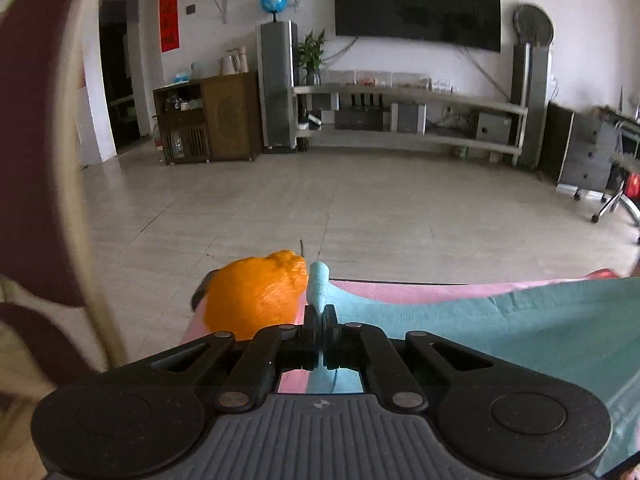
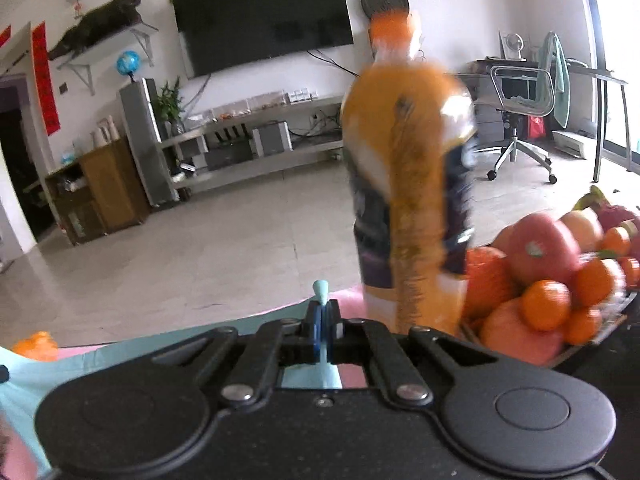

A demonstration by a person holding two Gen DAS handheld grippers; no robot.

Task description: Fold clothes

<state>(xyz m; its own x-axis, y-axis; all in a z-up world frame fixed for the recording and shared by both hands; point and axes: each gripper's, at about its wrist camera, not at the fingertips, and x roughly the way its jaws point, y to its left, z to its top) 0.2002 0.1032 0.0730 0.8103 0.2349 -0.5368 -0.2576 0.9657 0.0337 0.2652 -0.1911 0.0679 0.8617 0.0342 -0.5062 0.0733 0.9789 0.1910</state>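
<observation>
Teal cloth (image 1: 540, 332) is soft, light and floppy. Left gripper (image 1: 320, 316) and right gripper (image 2: 322, 320) each pinch an edge tight, good places to hold.

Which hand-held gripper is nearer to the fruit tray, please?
Right. The right hand-held gripper has the fruit tray close beside it; the left hand-held gripper shows no tray.

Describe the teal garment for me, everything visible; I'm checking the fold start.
The teal garment looks like soft knit cloth with a stitched seam, lying partly over a pink surface. The left gripper is shut on one pinched edge, a small nub poking up past its fingers. The right gripper is shut on another edge likewise. Between them the cloth spreads wide, lightly wrinkled. Its full shape is hidden.
</observation>
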